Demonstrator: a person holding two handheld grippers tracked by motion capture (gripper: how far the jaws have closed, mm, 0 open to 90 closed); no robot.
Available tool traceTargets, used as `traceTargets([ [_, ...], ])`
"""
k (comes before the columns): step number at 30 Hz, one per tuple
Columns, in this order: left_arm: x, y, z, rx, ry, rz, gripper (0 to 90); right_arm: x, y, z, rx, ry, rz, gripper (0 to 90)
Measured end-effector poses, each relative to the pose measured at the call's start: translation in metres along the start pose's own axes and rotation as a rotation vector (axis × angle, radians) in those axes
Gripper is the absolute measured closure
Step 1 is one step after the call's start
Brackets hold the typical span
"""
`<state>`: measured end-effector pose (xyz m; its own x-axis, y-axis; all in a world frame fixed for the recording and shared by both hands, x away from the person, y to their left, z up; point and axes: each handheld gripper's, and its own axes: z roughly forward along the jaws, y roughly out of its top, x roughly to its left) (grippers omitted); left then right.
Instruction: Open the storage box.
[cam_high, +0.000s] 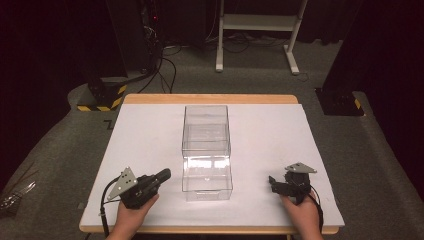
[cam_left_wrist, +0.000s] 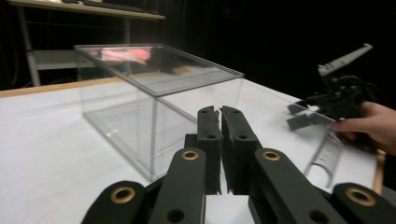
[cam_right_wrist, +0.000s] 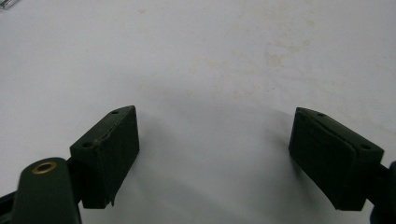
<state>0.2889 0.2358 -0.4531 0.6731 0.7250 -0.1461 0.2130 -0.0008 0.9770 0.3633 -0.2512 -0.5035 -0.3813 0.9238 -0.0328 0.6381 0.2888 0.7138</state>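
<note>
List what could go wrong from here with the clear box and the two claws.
1. The clear box has its drawer pulled out toward the person; a push by the left claw, whose jaws stand nearly together close beside it, may slide the whole light box rather than shut the drawer.
2. The transparent walls are hard to see, so either claw might clip an edge.
3. The right claw hangs open over bare white table, apart from the box, so nothing steadies it.

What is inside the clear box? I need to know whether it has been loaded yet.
Through the walls of the clear box, nothing shows in either part, including its pulled-out drawer; reflections on the lid blur part of the interior.
</note>
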Motion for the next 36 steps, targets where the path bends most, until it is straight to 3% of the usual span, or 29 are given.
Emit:
traceTargets([
  [2,0.011,0.001,-0.002,-0.002,0.048,0.002,82.6,0.000,0.000,0.000,-0.001,0.000,-0.002,16.2],
  [4,0.013,0.001,-0.003,-0.002,0.058,0.005,82.6,0.000,0.000,0.000,-0.001,0.000,-0.002,16.2],
  [6,0.025,0.000,-0.006,0.014,0.112,0.007,81.6,0.000,0.000,0.000,-0.001,0.000,-0.003,16.2],
  [7,0.025,0.000,-0.006,0.014,0.112,0.007,80.6,0.000,0.000,0.000,-0.001,0.000,-0.003,16.2],
  [9,0.033,-0.003,-0.008,0.036,0.176,0.018,78.3,0.000,0.000,0.000,-0.001,0.000,-0.002,16.2],
  [11,0.036,-0.004,-0.009,0.043,0.195,0.018,77.1,0.000,0.000,0.000,-0.001,0.000,-0.003,16.2],
  [12,0.041,-0.008,-0.011,0.060,0.234,0.013,76.2,0.000,0.000,0.000,-0.001,0.000,-0.003,16.2],
  [13,0.041,-0.008,-0.011,0.060,0.234,0.013,74.8,0.000,0.000,0.000,-0.001,0.000,-0.003,16.2],
  [19,0.056,-0.019,-0.011,0.174,0.357,0.010,64.8,0.000,0.000,0.000,0.000,0.000,0.002,16.2],
  [20,0.056,-0.019,-0.011,0.174,0.357,0.010,62.9,0.000,0.000,0.000,0.000,0.000,0.000,16.2],
  [21,0.059,-0.024,-0.009,0.233,0.403,0.020,60.9,0.000,0.000,0.000,0.000,0.000,0.000,16.2],
  [22,0.059,-0.024,-0.009,0.233,0.403,0.020,58.8,0.000,0.000,0.000,0.000,0.000,0.000,16.2],
  [25,0.064,-0.031,-0.005,0.315,0.454,0.033,54.1,0.000,0.000,0.000,0.000,0.000,0.002,16.2],
  [29,0.069,-0.037,0.000,0.417,0.475,0.000,40.9,0.000,0.000,0.000,0.000,0.000,0.000,16.2],
  [30,0.070,-0.039,0.004,0.474,0.483,0.002,37.0,0.000,0.000,0.000,0.000,0.000,0.002,16.2],
  [31,0.070,-0.039,0.004,0.474,0.483,0.002,35.2,0.000,0.000,0.000,0.000,0.000,0.002,16.2],
  [34,0.072,-0.041,0.011,0.557,0.489,-0.029,27.5,0.000,0.000,0.000,0.000,0.000,0.002,16.2],
  [35,0.072,-0.041,0.011,0.557,0.489,-0.029,26.1,0.000,0.000,0.000,0.000,0.000,0.002,16.2],
  [36,0.074,-0.042,0.010,0.549,0.486,-0.056,26.0,0.000,0.000,0.000,0.000,0.000,0.002,16.2],
])
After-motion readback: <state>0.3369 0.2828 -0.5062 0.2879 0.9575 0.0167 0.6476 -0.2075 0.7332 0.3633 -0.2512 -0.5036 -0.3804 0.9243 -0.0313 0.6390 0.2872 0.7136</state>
